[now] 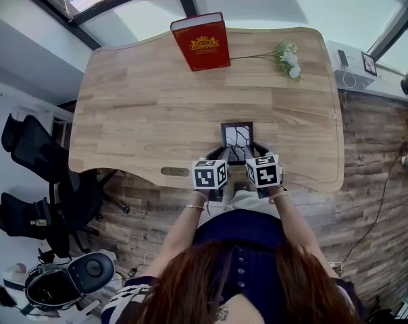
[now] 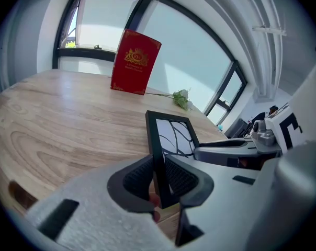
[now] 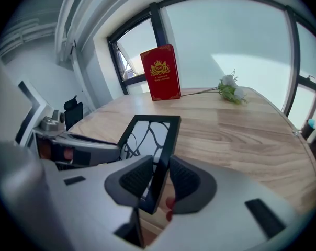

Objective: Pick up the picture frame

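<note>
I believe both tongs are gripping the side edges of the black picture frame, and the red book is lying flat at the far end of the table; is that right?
Not quite: the red book is standing upright, not lying flat, as the left gripper view shows. The rest holds: the left tongs and right tongs grip the side edges of the black picture frame.

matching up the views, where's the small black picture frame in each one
Head view: small black picture frame just below centre.
Left gripper view: frame centre, edge between the jaws.
Right gripper view: frame centre, edge between the jaws.
Shared landmark: upright red book behind it.
</note>
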Motion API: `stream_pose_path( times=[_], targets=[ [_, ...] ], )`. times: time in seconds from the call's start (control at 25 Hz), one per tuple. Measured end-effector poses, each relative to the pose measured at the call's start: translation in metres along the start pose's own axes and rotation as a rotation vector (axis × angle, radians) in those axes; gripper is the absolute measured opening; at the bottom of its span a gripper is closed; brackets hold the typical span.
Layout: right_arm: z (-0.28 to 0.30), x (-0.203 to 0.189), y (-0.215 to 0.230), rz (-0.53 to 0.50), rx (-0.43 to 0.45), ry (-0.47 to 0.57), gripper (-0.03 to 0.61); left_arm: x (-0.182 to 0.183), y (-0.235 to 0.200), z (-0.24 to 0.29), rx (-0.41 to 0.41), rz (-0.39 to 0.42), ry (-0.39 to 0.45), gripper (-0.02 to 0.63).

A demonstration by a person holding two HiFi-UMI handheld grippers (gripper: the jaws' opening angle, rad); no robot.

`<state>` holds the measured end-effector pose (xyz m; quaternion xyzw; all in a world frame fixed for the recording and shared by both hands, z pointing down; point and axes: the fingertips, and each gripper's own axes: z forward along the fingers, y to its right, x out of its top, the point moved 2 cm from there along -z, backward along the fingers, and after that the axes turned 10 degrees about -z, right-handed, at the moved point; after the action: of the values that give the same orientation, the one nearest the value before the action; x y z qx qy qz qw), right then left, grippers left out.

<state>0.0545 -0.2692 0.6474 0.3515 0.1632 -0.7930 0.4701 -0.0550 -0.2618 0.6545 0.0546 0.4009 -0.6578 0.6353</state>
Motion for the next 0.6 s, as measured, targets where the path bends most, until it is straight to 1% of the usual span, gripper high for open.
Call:
stream_pose_path(
  times=[0.32,0.6],
  targets=[
    [-0.024,0.016,-0.01,-0.04,-0.045,0.084,0.103,0.011,0.01,-0.024,-0.016,0.036,0.069,0.086],
    [-0.04,0.025,-0.02,-0.072,-0.075,0.133,0.103,0.017,0.014,-0.043,-0.029,0.063,0.107,0.084]
  ],
)
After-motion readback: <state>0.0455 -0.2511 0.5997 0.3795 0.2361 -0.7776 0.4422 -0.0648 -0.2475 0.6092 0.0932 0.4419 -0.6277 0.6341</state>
